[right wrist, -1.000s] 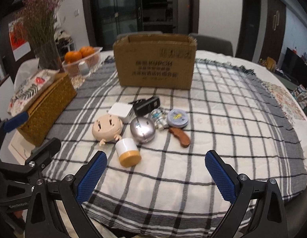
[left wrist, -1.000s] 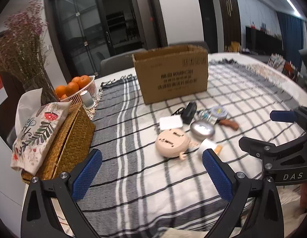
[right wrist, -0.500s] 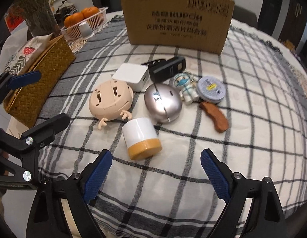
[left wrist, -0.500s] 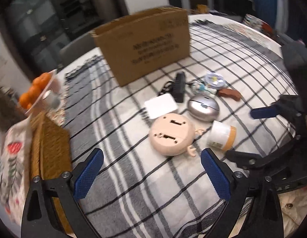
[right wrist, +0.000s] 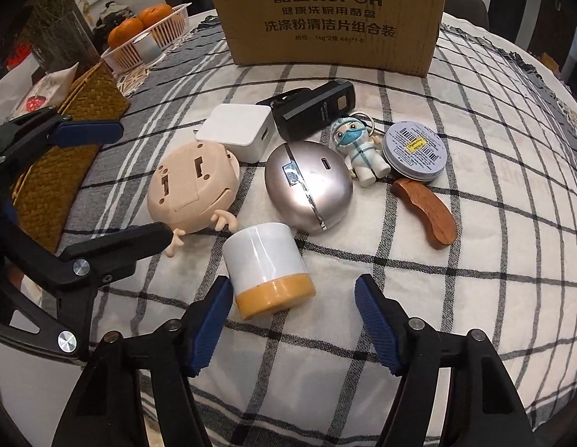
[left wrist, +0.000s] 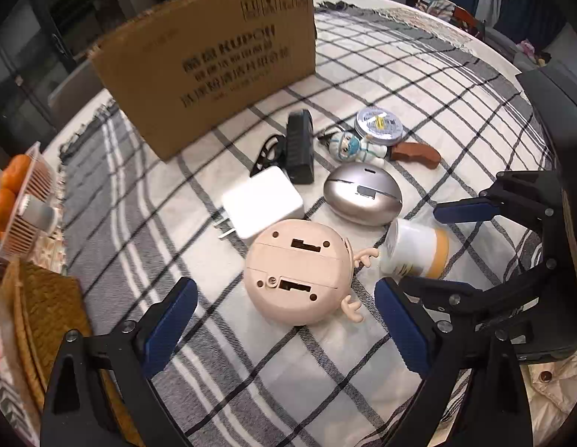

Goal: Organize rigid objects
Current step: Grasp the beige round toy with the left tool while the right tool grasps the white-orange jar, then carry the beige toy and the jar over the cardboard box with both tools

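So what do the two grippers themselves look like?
Both match: the left gripper and right gripper have black plastic frames with triangular cut-outs, silver screws at the joints, and fingers faced with ribbed blue pads. No cables or sleeves are visible.

You worked at a round desk [right wrist: 512, 298] under a checked cloth [left wrist: 418, 74]. Beyond the cloth's far edge stood a grey chair [left wrist: 70, 85] before dark glass doors [left wrist: 24, 56]. To the cloth's right hung blue curtains [left wrist: 526, 3].
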A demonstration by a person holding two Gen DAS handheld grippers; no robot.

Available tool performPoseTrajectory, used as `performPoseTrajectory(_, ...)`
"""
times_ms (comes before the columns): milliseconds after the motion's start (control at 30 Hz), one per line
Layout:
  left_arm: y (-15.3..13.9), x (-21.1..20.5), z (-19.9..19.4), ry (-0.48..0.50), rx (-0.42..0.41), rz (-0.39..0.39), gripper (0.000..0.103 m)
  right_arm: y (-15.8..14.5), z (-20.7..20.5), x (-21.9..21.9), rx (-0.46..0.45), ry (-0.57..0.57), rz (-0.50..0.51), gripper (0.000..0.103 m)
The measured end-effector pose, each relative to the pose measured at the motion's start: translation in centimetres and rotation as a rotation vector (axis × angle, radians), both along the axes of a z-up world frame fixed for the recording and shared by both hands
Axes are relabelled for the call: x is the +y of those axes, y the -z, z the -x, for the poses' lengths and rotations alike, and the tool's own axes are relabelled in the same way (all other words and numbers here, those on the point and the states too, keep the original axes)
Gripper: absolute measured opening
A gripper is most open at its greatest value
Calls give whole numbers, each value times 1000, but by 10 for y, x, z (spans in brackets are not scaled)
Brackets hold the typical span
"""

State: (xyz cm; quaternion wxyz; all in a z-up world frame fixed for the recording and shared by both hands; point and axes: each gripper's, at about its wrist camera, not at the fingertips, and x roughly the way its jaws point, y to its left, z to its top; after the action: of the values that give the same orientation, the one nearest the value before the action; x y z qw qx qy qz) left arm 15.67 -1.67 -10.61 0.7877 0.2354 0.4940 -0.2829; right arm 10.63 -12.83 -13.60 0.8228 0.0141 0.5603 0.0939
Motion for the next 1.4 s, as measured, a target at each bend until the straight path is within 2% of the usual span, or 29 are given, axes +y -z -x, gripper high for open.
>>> performPoseTrajectory(367, 15, -10, -16, 34, 59, 12, 94, 5, -8, -2, 0, 13, 25, 55)
performPoseTrajectory(467, 21, -12, -21, 31, 84, 15, 88, 5, -11, -3, -6, 18, 33, 52)
performPoseTrajectory(633, 30, -15, -25, 35, 111, 14, 84, 5, -14, -3, -22, 17, 58, 46)
performPoseTrajectory(733, 32, -15, -28, 32, 126, 28, 83, 5, -15, -5, -25, 21, 61, 45)
performPoseTrajectory(833, 34, -16, -29, 30, 156, 49, 75, 5, -16, -6, -28, 31, 59, 45)
performPoseTrajectory(900, 34, -16, -28, 19, 149, 51, 75, 5, -17, -7, -31, 33, 54, 45)
performPoseTrajectory(1033, 32, -13, -23, -27, 119, 54, 73, 5, -16, -8, -37, 34, 43, 44)
performPoseTrajectory(1267, 32, -2, -3, -178, 32, 57, 73, 4, -13, -15, -53, 32, -10, 43)
performPoseTrajectory(1400, 32, 9, 7, -276, 31, 114, 73, 2, -10, -16, -75, 19, -28, 42)
